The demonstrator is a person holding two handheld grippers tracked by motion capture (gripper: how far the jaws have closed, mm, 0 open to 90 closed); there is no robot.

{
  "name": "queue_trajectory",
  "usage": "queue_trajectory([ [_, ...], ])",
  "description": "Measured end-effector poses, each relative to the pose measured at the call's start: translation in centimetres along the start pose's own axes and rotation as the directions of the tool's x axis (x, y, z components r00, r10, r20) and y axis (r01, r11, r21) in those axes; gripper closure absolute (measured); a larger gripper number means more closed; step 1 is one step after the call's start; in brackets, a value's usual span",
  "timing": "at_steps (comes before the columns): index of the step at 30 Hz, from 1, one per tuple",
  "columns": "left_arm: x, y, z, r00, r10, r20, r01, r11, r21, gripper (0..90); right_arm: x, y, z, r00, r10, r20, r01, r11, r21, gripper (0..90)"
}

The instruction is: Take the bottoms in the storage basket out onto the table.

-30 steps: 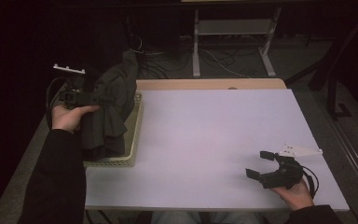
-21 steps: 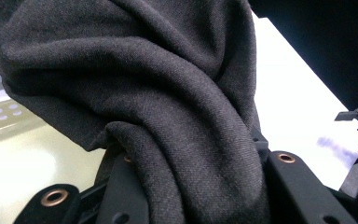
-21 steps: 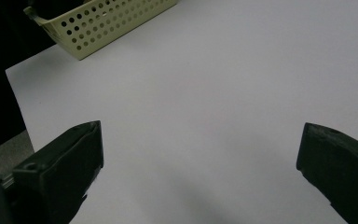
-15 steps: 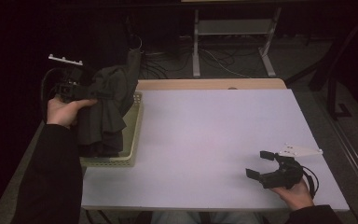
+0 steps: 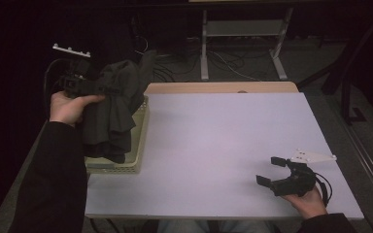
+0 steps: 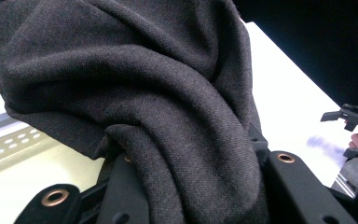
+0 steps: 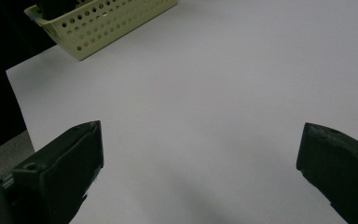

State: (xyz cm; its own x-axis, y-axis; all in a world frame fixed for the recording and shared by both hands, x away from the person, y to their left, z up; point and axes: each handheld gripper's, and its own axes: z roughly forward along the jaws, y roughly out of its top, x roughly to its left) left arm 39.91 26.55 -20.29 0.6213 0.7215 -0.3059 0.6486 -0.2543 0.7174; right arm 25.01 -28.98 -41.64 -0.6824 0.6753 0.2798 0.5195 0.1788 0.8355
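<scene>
A dark grey garment hangs bunched from my left gripper, which is shut on it above the pale yellow perforated basket at the table's left edge. In the left gripper view the cloth is pinched between the two black jaws and drapes over them. My right gripper rests low over the table's near right corner, held by a hand, open with nothing between its fingers. The basket sits far off at the upper left of the right gripper view.
The white tabletop stretches between the basket and the right gripper. Beyond the far edge are a metal stand and cables on a dark floor. A dark chair base stands at the right.
My left gripper has lifted the garment higher and slightly left, out of the basket. The right gripper has stayed put.
</scene>
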Motion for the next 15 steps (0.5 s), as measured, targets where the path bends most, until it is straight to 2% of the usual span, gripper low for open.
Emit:
queue_trajectory([
  [9, -1.4, 0.9, 0.7, 0.9993, 0.036, 0.011, -0.036, 0.9992, 0.019, 63.4, 0.0, 0.0, -0.1, 1.0000, 0.000, -0.003, 0.000, 1.000, -0.004, 0.0],
  [15, -2.8, 1.7, 1.0, 0.9968, 0.071, 0.037, -0.072, 0.9970, 0.029, 63.5, 0.0, 0.0, -0.1, 1.0000, 0.001, -0.002, -0.001, 1.000, -0.005, 0.0],
])
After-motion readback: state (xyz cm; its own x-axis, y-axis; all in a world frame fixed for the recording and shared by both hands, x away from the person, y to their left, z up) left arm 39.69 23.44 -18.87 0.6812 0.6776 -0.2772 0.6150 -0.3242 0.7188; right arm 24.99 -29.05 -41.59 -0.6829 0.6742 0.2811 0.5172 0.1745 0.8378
